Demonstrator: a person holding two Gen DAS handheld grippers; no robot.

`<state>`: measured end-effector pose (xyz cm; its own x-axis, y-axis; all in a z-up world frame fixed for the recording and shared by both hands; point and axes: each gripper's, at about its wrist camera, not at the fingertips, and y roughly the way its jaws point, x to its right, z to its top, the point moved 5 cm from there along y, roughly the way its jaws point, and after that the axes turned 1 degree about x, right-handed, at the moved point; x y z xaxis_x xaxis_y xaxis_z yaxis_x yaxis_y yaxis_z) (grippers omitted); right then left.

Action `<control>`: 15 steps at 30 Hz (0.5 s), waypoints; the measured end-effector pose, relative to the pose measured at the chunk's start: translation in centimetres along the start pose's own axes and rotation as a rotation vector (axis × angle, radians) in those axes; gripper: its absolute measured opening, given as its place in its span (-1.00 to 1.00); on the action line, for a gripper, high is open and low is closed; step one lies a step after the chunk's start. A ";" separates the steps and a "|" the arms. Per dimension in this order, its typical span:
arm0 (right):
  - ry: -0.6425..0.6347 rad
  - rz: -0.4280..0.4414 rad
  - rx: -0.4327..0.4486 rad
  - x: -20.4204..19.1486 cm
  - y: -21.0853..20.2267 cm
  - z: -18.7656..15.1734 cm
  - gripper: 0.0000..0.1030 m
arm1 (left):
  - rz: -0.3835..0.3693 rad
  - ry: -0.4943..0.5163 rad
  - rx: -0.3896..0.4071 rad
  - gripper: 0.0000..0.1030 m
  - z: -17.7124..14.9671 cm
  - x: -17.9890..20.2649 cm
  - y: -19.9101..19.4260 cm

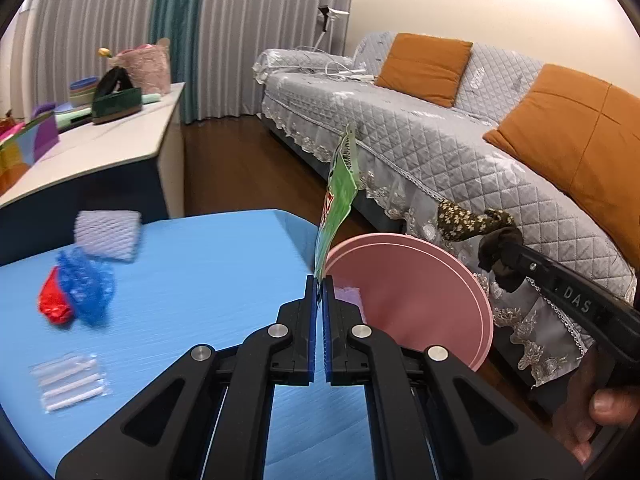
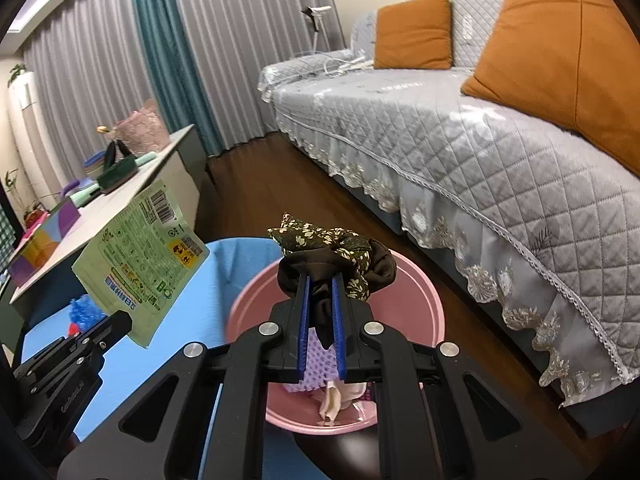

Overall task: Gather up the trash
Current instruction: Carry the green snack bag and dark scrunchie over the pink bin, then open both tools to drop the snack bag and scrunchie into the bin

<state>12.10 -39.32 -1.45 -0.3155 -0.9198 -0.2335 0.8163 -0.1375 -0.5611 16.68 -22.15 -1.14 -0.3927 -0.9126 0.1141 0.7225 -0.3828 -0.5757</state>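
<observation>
My left gripper (image 1: 319, 280) is shut on a green snack wrapper (image 1: 338, 196), held upright at the blue table's (image 1: 208, 272) right edge beside the pink bin (image 1: 416, 300). The wrapper also shows in the right wrist view (image 2: 140, 260), with the left gripper (image 2: 120, 320) below it. My right gripper (image 2: 320, 280) is shut on a dark brown floral cloth scrunchie (image 2: 332, 256), held over the pink bin (image 2: 420, 300). The bin holds purple foam mesh (image 2: 312, 364) and crumpled paper (image 2: 332, 400). The scrunchie also shows in the left wrist view (image 1: 480, 228).
On the blue table lie a red and blue plastic scrap (image 1: 76, 292), a white foam net (image 1: 108, 234) and a clear pack of white sticks (image 1: 70, 384). A white cabinet (image 1: 100, 148) with clutter stands behind. A grey quilted sofa (image 1: 440, 136) with orange cushions runs along the right.
</observation>
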 end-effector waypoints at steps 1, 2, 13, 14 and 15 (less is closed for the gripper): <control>0.005 -0.007 -0.006 0.3 0.4 -0.1 -0.78 | -0.005 0.004 -0.004 -0.95 0.0 0.3 0.4; 0.012 -0.011 -0.010 0.6 0.7 -0.1 -0.78 | -0.010 0.011 -0.008 -0.95 -0.1 0.7 0.9; 0.025 -0.042 -0.037 1.9 3.1 -0.6 -0.78 | -0.038 0.030 -0.044 -0.95 -0.8 2.1 3.6; 0.025 -0.043 -0.037 1.9 3.2 -0.6 -0.78 | -0.040 0.030 -0.047 -0.95 -0.8 2.1 3.7; 0.025 -0.045 -0.038 1.9 3.2 -0.6 -0.77 | -0.042 0.030 -0.050 -0.95 -0.8 2.2 3.8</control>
<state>13.84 -41.27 -4.21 -0.3638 -0.9034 -0.2269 0.7822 -0.1640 -0.6011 18.08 -25.47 -3.73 -0.4396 -0.8907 0.1153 0.6761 -0.4127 -0.6104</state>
